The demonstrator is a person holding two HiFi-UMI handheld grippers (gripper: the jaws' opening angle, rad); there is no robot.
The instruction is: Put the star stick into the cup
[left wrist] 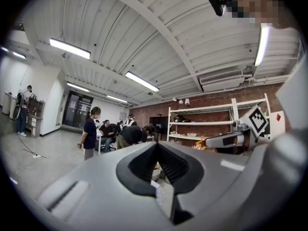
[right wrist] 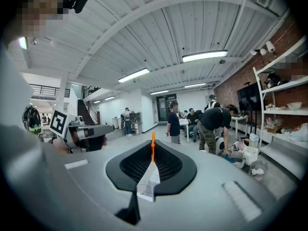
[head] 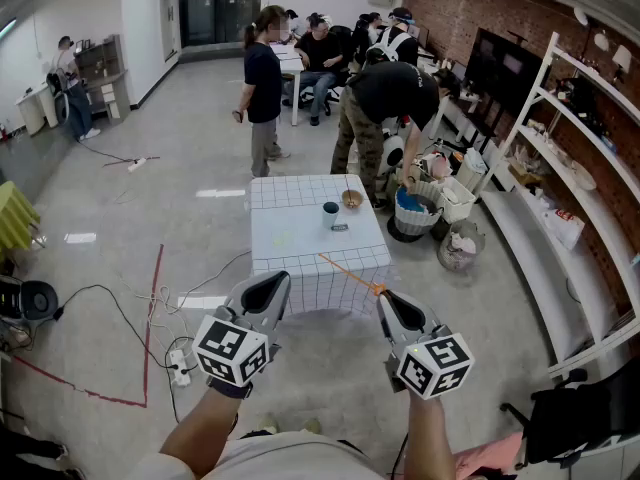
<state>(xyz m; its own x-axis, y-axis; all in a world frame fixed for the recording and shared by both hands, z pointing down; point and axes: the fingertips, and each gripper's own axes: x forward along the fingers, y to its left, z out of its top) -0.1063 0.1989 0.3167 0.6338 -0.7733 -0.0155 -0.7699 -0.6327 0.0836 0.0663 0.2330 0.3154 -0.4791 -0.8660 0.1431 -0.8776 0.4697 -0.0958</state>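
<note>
1. Progress: the star stick (head: 350, 273) is clamped at its near end between the closed jaws of the right gripper (head: 385, 298). It is not yet in the cup (head: 331, 208). Judging from this, what remains is to carry it to the table (head: 285, 258) and lower it in.
2. Position: the stick slants from the gripper toward the table's near edge. The cup stands toward the table's far side, just beside a bowl (head: 351, 200).
3. Left gripper (head: 270, 288): its jaws are closed with nothing between them, and it is held short of the table's near edge.
4. Materials:
   - The stick is thin, straight and orange, probably rigid plastic. Its star end cannot be made out.
   - The cup is small, dark and round.
   - The table top is white with a fine grid.
   - The pads (right wrist: 137, 162) are black and ribbed, set in smooth grey shells.
</note>
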